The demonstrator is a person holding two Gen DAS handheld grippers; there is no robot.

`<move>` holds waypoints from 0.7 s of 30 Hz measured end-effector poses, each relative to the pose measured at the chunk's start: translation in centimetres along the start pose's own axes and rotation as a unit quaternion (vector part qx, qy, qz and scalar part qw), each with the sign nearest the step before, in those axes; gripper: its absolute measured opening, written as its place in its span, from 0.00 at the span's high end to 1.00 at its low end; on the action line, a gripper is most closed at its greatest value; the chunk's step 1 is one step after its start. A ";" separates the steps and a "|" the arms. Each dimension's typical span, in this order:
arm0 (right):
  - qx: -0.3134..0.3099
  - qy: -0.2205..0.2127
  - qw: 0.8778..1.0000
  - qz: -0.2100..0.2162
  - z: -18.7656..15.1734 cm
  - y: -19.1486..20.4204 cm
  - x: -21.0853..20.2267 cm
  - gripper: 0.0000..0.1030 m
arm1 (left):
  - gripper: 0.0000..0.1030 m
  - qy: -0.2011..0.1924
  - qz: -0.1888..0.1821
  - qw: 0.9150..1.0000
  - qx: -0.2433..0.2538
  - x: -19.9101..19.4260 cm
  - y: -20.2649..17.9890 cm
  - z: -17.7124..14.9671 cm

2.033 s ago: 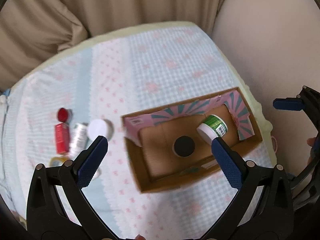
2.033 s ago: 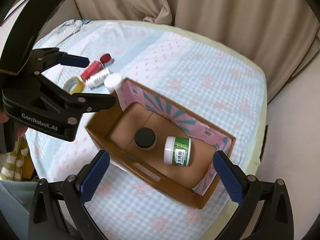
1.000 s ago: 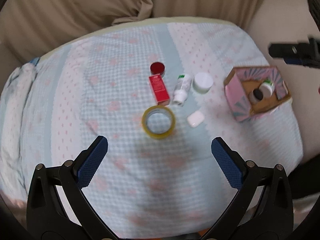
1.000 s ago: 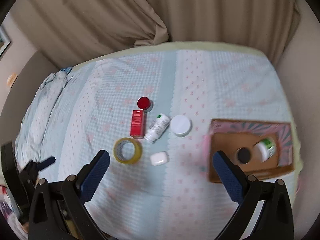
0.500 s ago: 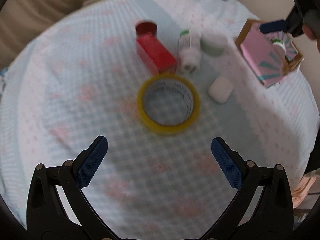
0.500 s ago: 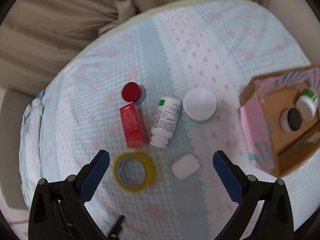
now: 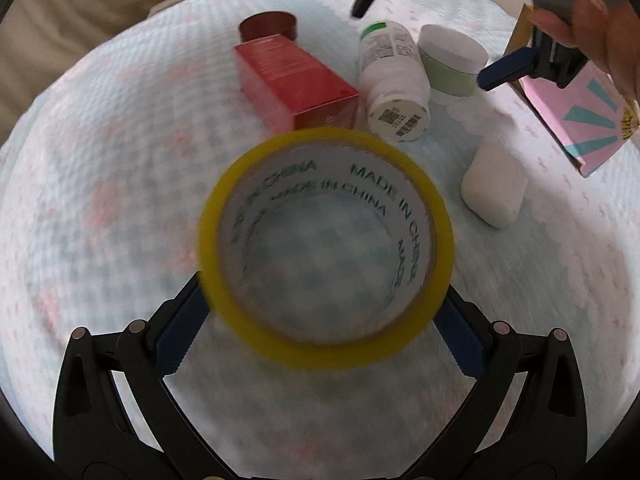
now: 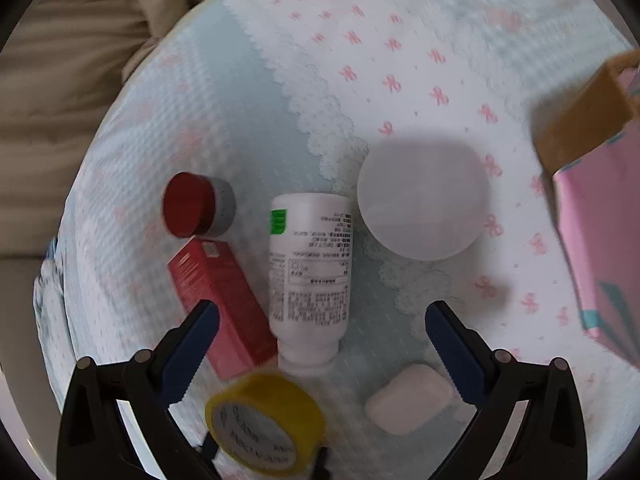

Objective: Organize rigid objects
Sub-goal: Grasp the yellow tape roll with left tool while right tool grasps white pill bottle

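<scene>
Both tongs (image 7: pixel 320 312) (image 8: pixel 322 330) spread wide.

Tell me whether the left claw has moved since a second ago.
Yes. The left claw has closed in on the yellow tape roll, which now fills the space between its fingers, beside the red box.

My views are dim, softly lit; fisheye bends the edges. The yellow ring-shaped tape roll (image 7: pixel 326 248) smears with motion blur; the round white plastic jar lid (image 8: pixel 422 199) is out of focus.

Item count, qty per type:
- Yellow tape roll (image 7: pixel 326 252): 1 pc.
- Red carton (image 7: pixel 294 84): 1 pc.
- Red-lid jar (image 7: pixel 268 26): 1 pc.
- White bottle, lying (image 7: pixel 394 84): 1 pc.
- White-lid green jar (image 7: pixel 452 60): 1 pc.
- White case (image 7: pixel 494 184): 1 pc.
- Pink cardboard box (image 7: pixel 580 120): 1 pc.
</scene>
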State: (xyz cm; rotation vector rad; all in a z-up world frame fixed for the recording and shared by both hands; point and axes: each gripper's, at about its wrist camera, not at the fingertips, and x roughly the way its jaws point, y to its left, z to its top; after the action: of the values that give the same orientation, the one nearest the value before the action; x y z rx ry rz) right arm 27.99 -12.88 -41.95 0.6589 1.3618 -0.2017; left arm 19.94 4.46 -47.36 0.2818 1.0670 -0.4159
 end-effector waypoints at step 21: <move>-0.011 0.033 0.998 -0.045 3.1 3.0 4.3 0.55 | 0.07 -0.015 -0.009 1.000 0.019 1.2 0.1 2.9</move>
State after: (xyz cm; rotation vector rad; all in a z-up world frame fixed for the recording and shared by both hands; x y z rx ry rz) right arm 33.05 -11.10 -44.89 0.5898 1.4559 -0.2384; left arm 22.78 3.14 -47.11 0.2988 1.0346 -0.4550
